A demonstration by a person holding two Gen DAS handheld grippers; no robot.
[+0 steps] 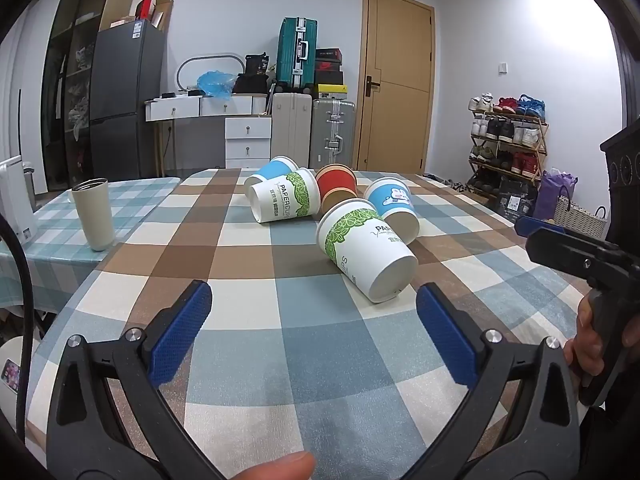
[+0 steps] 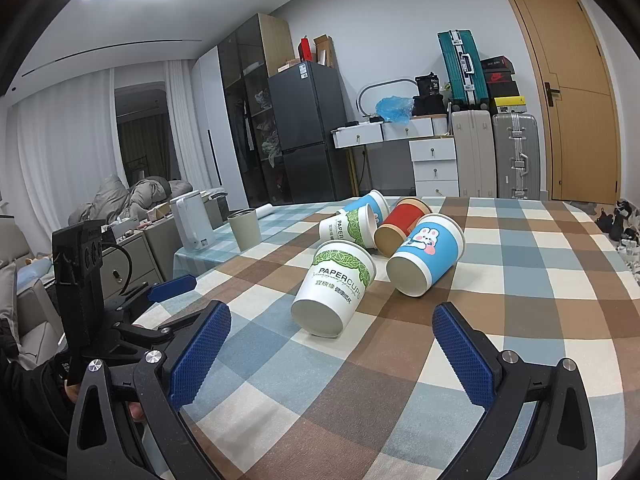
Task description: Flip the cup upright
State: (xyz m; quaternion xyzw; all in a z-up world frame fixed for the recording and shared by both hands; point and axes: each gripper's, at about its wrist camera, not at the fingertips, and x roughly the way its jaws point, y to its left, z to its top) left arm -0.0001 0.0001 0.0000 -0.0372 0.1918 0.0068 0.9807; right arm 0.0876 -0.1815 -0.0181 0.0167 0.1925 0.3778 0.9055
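Left claw (image 1: 314, 312): blue pads spread wide apart, nothing between them, hovering over the checked table (image 1: 320, 360) at its near edge. Right claw (image 2: 332, 332): pads likewise wide apart and empty, low over the table; in the left view its black body and one blue pad show at the right edge.

Nearest cup (image 1: 366, 250): white with a green leaf band, lying on its side, base toward the claws, just beyond the left claw's right pad. In the right view the same cup (image 2: 334, 288) lies ahead between the pads, clear of both.

Bunny cup (image 2: 426, 256): blue with a cartoon rabbit, on its side, base toward the camera, just right of the nearest cup.

Red cup (image 2: 400, 224): brown-rimmed, on its side, behind the bunny cup and touching it.

Second leaf cup (image 1: 284, 198): on its side, left of the red cup.

Blue cup (image 1: 272, 170): on its side, farthest, behind the second leaf cup.

Tumbler (image 1: 94, 214): beige, upright, well left of the cups on an adjoining small-checked cloth.

Kettle (image 2: 192, 222): white, upright, beyond the tumbler.
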